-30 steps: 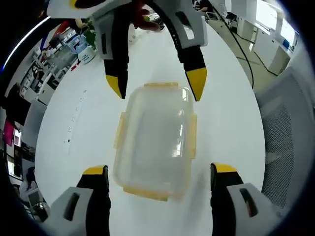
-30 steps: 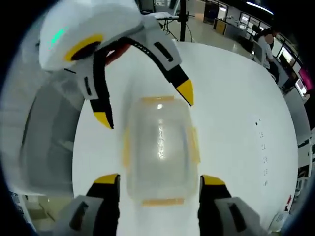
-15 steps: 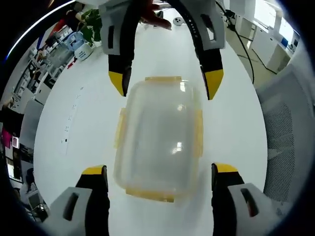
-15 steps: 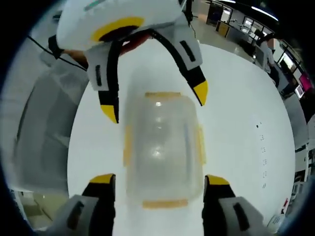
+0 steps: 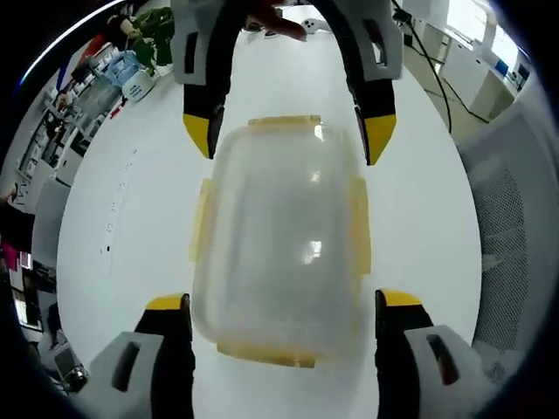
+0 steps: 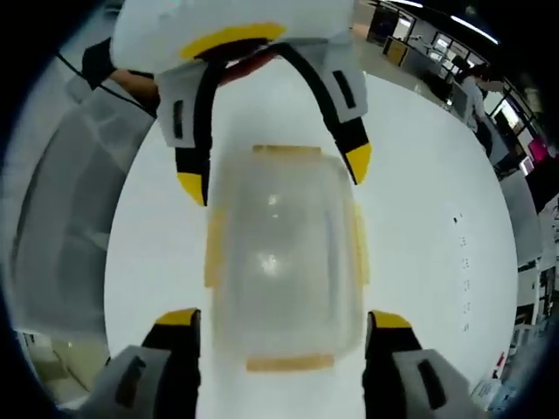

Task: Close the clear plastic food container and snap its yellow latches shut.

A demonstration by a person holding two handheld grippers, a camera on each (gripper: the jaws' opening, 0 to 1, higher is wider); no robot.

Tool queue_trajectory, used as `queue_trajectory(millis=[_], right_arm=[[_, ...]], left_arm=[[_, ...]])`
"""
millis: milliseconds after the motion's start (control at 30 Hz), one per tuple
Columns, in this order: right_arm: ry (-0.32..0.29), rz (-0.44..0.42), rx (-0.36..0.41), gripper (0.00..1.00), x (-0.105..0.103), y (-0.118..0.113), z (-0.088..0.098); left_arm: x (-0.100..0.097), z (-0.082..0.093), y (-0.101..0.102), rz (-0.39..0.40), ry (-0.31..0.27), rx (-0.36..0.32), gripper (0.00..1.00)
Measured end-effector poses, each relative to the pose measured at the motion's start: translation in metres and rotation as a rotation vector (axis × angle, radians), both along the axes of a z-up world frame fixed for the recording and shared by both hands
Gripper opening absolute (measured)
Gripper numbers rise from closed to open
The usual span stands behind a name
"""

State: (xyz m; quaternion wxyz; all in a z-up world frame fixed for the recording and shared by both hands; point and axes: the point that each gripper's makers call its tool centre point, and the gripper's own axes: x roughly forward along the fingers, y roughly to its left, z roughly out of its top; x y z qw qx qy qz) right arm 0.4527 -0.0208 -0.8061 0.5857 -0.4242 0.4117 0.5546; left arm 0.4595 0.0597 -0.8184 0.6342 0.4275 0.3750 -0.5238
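Observation:
A clear plastic food container (image 5: 279, 236) lies on the white table (image 5: 131, 218) with its lid on top. Its yellow latches (image 5: 360, 223) stick out from all sides. My left gripper (image 5: 284, 304) is open, its jaws flanking the near end of the container. My right gripper (image 5: 286, 138) comes in from the far side, open, with its yellow tips on either side of the far latch. In the right gripper view the same container (image 6: 284, 253) sits between the open right gripper (image 6: 284, 318) and the open left gripper (image 6: 274, 173) opposite.
A grey mesh chair (image 5: 515, 236) stands beside the table, and is seen again as a chair (image 6: 61, 201) in the right gripper view. Shelves with bottles and a plant (image 5: 131, 74) lie beyond the far table edge. A person's hand (image 5: 279, 19) holds the right gripper.
Both grippers have closed in on the container from opposite ends, so it looks larger in both views. Each gripper's jaws now straddle one end. The container itself has not moved.

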Motion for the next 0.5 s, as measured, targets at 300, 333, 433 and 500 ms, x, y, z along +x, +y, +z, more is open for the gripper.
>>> queue_trajectory(millis=[300, 333, 433, 500], right_arm=[[-0.014, -0.005, 0.0, 0.73, 0.0032, 0.0002, -0.0058], [-0.018, -0.006, -0.001, 0.72, 0.0039, 0.0001, -0.0062], [-0.018, -0.004, -0.003, 0.72, 0.0033, 0.0007, -0.0061], [-0.017, -0.006, -0.005, 0.72, 0.0036, 0.0006, -0.0068]], left_arm=[[0.0033, -0.0051, -0.0011, -0.018, -0.012, 0.014, 0.84], [0.0035, -0.0054, -0.0007, -0.023, -0.016, 0.019, 0.84], [0.0039, -0.0057, 0.0002, -0.034, -0.028, 0.027, 0.82], [0.0053, -0.0058, 0.0012, -0.042, -0.041, 0.036, 0.81]])
